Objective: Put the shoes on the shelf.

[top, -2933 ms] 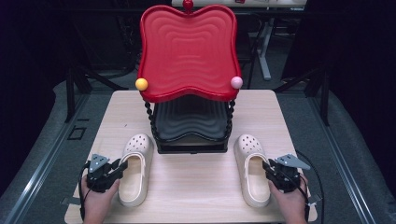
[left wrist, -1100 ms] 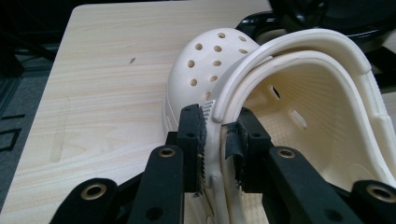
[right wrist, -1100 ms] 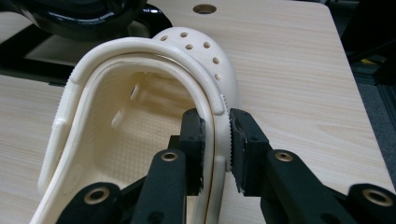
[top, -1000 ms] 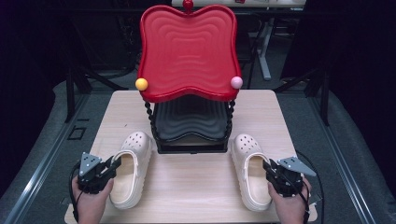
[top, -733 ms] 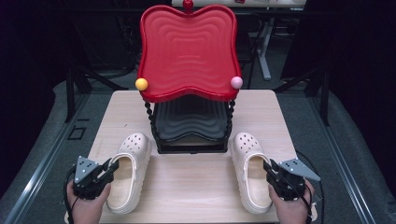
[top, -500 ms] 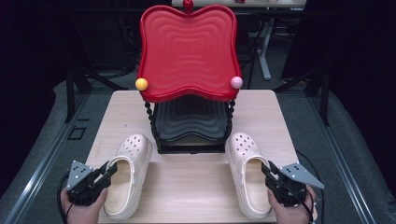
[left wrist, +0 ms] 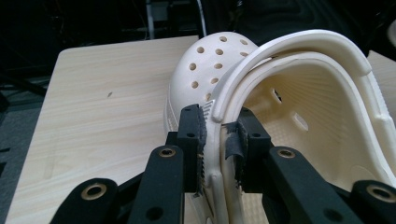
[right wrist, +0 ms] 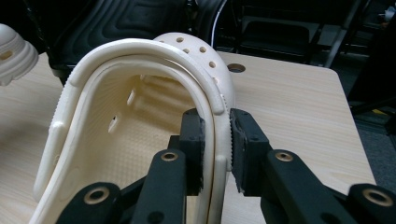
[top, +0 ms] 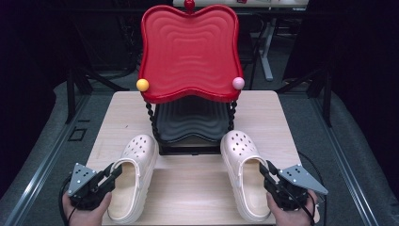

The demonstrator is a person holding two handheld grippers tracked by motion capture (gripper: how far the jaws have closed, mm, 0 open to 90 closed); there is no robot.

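Two cream clogs, two grippers, one each. Starting on the left: the left gripper [top: 112, 173] has its jaws pinched on the outer side wall of the left clog [top: 133, 176], near the heel end. In the left gripper view one pad sits outside the wall and the other inside the shoe opening, both pressed against it, and the heel strap curves up right above them. The jaws are only as far apart as that wall is thick.

In the middle there's one two-tier stand [top: 189, 52], red tray on top, dark tray underneath, at the back of the wooden table [top: 127, 113].

On the right, the right gripper [top: 264, 173] clamps the outer wall of the right clog [top: 244, 172] the same way, wall sandwiched between the pads. Both clogs point toes toward the stand.
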